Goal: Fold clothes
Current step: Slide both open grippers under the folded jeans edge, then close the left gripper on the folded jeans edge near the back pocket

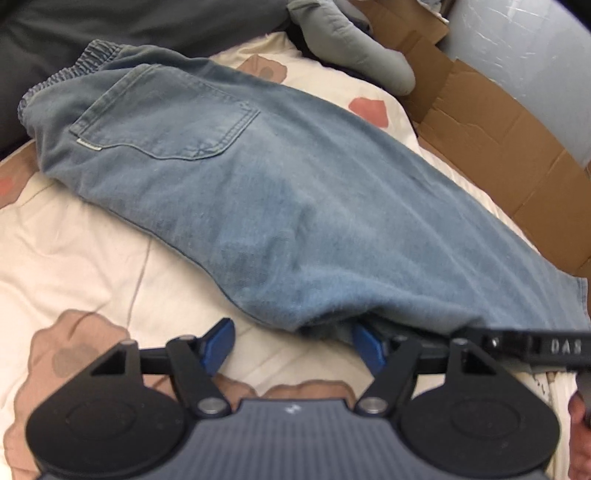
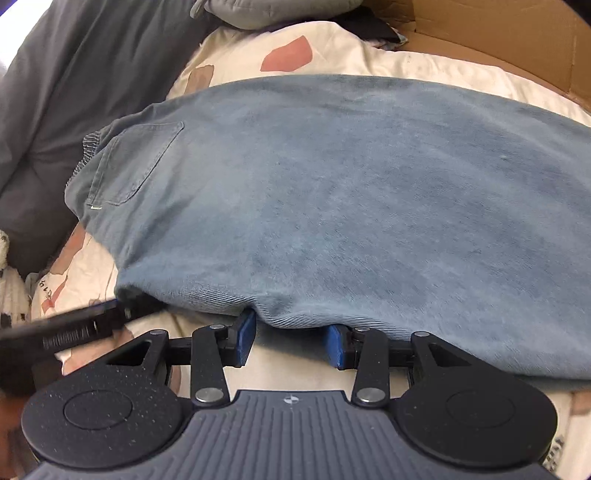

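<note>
Faded blue denim, a pair of jeans (image 1: 236, 184), spread flat across a cream bed cover (image 1: 74, 243) with pink and tan patches; elastic waistband (image 1: 62, 79) and back pocket (image 1: 166, 118) at the far left, legs running off to the right; near hem draped toward both cameras.

Left tool (image 1: 291, 341) low at the near hem, blue pads (image 1: 218, 341) set wide apart; left pad clear of the cloth over bare cover, right pad tucked just under the denim edge; nothing clamped between them. Black bar of the other tool (image 1: 535, 345) crossing in from the right, touching the hem.

Right tool (image 2: 291, 341) likewise at the hem (image 2: 280, 317), pads (image 2: 245, 339) parted with cream cover showing in the gap; denim edge lying over the pad tips, not pinched. Left tool's black arm (image 2: 74, 328) entering at the lower left, blurred.

Dark grey bedding (image 1: 110, 22) beyond the waistband; a pale grey garment (image 1: 351, 40) bunched at the top; flattened brown cardboard (image 1: 498, 129) along the right side of the bed.
</note>
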{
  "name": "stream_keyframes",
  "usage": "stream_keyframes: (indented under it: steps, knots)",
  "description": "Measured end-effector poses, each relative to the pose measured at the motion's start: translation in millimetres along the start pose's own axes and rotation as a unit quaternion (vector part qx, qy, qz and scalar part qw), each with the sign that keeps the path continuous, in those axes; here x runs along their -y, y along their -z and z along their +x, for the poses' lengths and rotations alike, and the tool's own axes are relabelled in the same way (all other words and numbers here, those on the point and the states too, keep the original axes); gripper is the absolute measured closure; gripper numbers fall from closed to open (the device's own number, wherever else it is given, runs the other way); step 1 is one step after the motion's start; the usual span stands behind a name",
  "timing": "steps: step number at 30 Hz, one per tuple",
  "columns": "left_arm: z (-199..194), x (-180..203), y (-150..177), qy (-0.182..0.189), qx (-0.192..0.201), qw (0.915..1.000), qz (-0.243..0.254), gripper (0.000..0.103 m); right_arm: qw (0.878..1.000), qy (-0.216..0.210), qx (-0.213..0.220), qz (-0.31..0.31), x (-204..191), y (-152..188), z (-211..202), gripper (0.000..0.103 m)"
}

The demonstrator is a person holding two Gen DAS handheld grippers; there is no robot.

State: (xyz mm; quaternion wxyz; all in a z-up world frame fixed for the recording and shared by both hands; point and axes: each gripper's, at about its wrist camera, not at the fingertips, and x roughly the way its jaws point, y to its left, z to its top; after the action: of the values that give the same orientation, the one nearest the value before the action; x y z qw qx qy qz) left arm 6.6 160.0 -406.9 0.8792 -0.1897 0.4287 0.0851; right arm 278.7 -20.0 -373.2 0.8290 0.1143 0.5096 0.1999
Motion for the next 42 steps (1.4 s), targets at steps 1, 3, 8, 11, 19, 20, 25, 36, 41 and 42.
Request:
stream_keyframes:
  steps: [1,3,8,11,19,20,25,36,41,42]
  knots:
    - [0.2,-0.9,-2.4,0.001,0.002,1.0,-0.005,0.03,1.0,-0.006,0.001,0.001,-2.5,-2.1,2.5,0.056]
    - [-1.8,-4.4,-8.0,0.009,0.01,0.9997,-0.022,0.03,1.0,-0.015,0.004,0.0,-6.3,-5.6,4.1,0.056]
    - [-3.5,-8.8,-14.3,0.015,0.029,0.9984,-0.047,0.03,0.999,-0.033,0.025,0.01,-14.1,-13.3,-0.9,0.056]
    - [2.8,-8.2,-14.2,0.017,0.021,0.998,-0.058,0.031,0.999,-0.034,0.032,0.016,-15.3,-16.7,-2.4,0.056]
    - [14.1,-1.9,-12.6,0.013,0.023,0.9993,-0.025,0.036,0.998,-0.039,0.039,0.022,-14.5,-15.5,-4.1,0.056]
    - [13.5,-1.9,-12.2,0.011,0.024,0.9996,-0.012,0.039,0.998,-0.04,0.039,0.022,-14.5,-15.3,-4.6,0.056]
    - [1.7,1.9,-11.3,-0.025,0.036,0.9975,0.055,0.067,0.998,-0.042,0.039,0.021,-12.5,-12.4,-5.7,0.056]
    - [-19.2,20.0,-8.1,-0.063,0.071,0.9897,0.108,0.063,0.998,-0.04,0.039,0.025,-7.8,-9.0,-5.5,0.056]
    - [-0.9,12.3,-3.1,-0.041,0.053,0.9953,0.071,0.035,0.998,-0.042,0.046,0.025,-7.8,-13.2,-7.3,0.056]
    - [2.7,10.4,-2.3,-0.038,0.05,0.9958,0.067,0.036,0.998,-0.042,0.046,0.025,-7.5,-13.9,-7.6,0.056]
